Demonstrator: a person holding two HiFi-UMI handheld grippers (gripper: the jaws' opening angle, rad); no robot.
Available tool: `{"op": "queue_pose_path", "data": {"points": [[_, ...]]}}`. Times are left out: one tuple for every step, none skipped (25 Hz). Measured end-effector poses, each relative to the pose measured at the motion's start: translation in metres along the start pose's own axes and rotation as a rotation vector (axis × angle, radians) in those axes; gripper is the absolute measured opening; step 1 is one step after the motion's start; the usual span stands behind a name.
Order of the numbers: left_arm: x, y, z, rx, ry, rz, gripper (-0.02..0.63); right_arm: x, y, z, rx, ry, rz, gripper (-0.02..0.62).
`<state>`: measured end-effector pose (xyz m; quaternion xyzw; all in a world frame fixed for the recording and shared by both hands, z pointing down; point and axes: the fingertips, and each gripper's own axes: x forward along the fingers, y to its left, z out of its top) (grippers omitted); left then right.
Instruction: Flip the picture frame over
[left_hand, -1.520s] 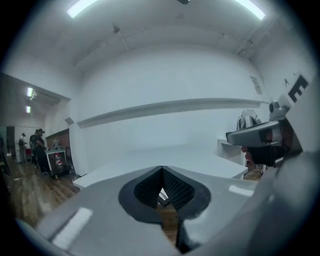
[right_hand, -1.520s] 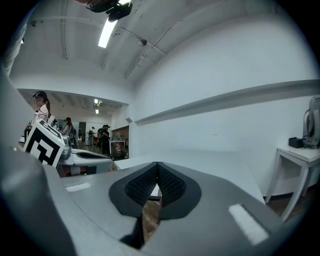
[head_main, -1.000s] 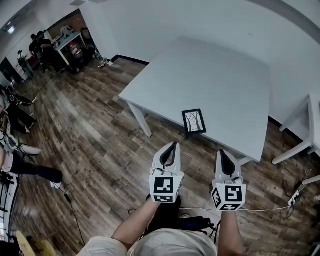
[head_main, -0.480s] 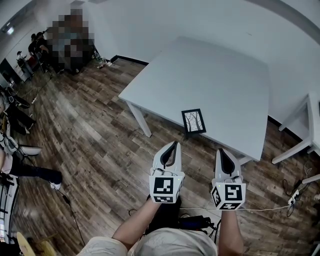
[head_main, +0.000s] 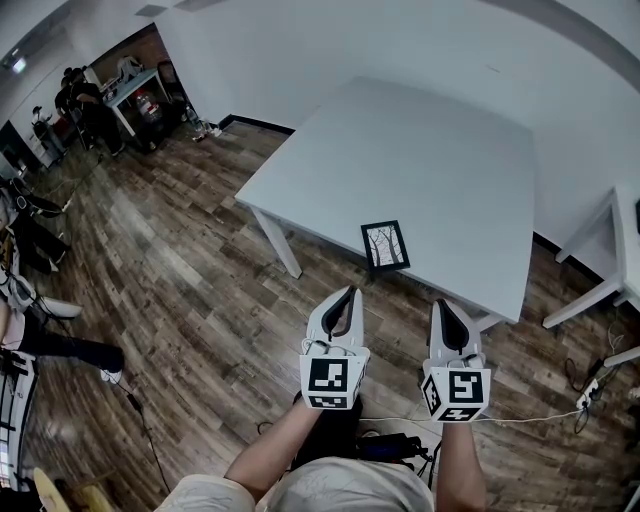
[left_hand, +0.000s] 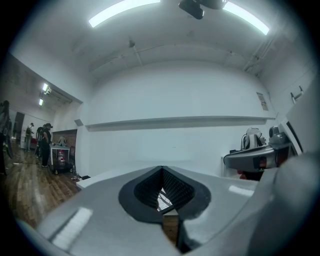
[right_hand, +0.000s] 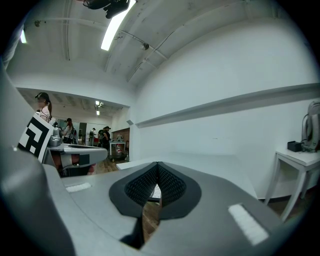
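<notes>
1. Head view: I am holding both tools low over the wooden floor, short of the white table. The left gripper and the right gripper are pointing side by side toward the table's near edge. The picture frame is lying flat on the table, picture side up, just inside that near edge. It is sitting ahead of the left gripper's fingertips and slightly to their right, and ahead and to the left of the right gripper's fingertips. Neither gripper is touching it.
2. Left gripper view: the fingers are meeting at their tips, closed, and are gripping nothing. The ribbed black pads are leaving a small diamond-shaped opening behind the tips. Through it I am seeing part of the picture frame and the table edge, well beyond the fingers. The right gripper is showing off to the right of these fingers.
3. Right gripper view: these fingers are also closed tip to tip and are empty. Between the pads a narrow slit is showing some floor and a pale sliver, and I cannot tell whether that sliver is the frame. The left gripper is showing to the left of the fingers, and people are standing far off beyond it.
</notes>
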<state>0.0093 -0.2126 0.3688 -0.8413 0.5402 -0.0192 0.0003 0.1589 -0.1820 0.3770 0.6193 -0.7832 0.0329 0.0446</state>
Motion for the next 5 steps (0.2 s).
{"op": "queue_pose_path", "data": {"points": [[-0.0001, -0.0005, 0.0, -0.001, 0.0, -0.002, 0.0, 0.0, 0.0, 0.0003, -0.001, 0.0, 0.0, 0.023], [-0.0004, -0.001, -0.0003, -0.001, 0.001, -0.003, 0.0, -0.0002, -0.0002, 0.0003, -0.002, 0.0, 0.0, 0.023], [-0.0009, -0.0015, -0.0006, -0.002, 0.002, -0.003, 0.0, -0.0006, -0.0004, 0.0002, -0.004, 0.001, -0.001, 0.023], [-0.0014, -0.002, -0.0011, -0.002, 0.002, -0.003, 0.0, -0.0009, -0.0007, -0.0001, -0.005, 0.002, -0.001, 0.023], [-0.0019, -0.0024, -0.0015, -0.002, 0.003, -0.003, 0.0, -0.0013, -0.001, -0.0005, -0.007, 0.002, -0.001, 0.023]]}}
